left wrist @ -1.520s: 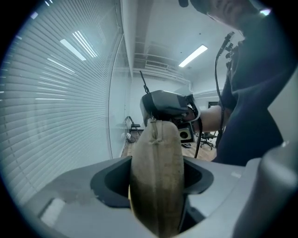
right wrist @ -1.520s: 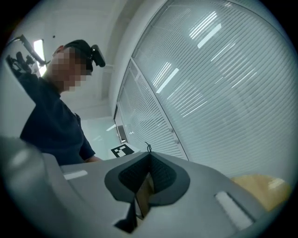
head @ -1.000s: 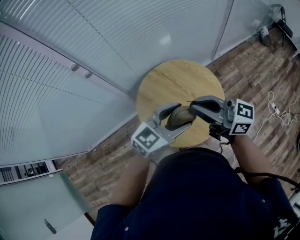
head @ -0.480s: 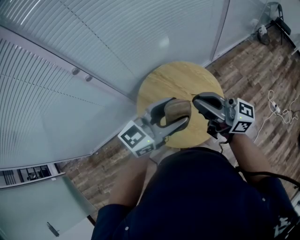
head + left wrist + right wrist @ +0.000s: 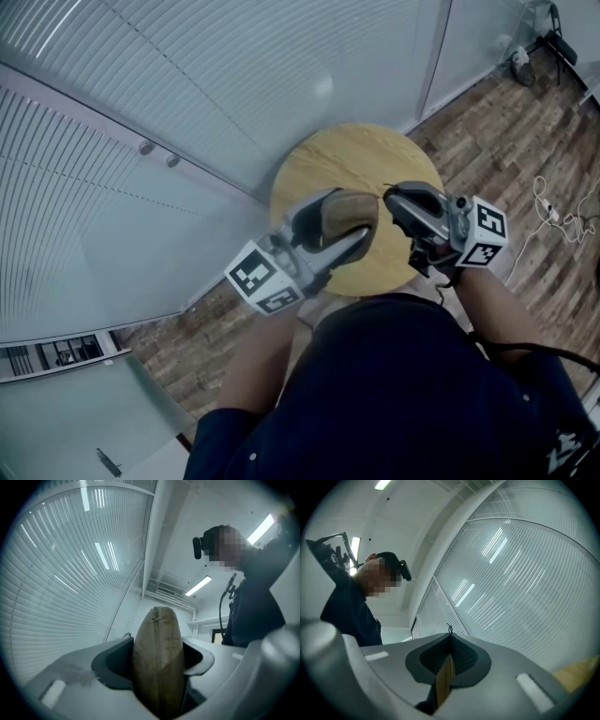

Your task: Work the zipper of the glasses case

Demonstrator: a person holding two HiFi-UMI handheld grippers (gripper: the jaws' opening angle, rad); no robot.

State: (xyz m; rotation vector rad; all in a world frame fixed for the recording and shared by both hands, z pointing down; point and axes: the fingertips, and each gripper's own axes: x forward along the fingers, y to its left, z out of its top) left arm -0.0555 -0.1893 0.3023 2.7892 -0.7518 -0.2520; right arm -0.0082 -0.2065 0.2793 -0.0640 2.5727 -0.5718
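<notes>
A brown fabric glasses case (image 5: 343, 217) is clamped between the jaws of my left gripper (image 5: 364, 219), raised over the round wooden table (image 5: 356, 155). The left gripper view has the case (image 5: 158, 634) standing up between the two dark pads, its stitched end pointing away. My right gripper (image 5: 392, 198) is shut, its tips right at the case's right end. In the right gripper view a thin tan tab (image 5: 444, 681), apparently the zipper pull, is pinched between the pads of the right gripper (image 5: 450, 654), with a small black loop at the tips.
The table stands against a glass wall with horizontal blinds (image 5: 187, 112). Wood-plank floor surrounds it, with white cables (image 5: 553, 220) lying at the right. The person's dark-clothed body (image 5: 403, 394) fills the lower part of the head view.
The left gripper has swung up and leftward with the case, tilting it higher over the table. The right gripper has stayed almost in place, still shut.
</notes>
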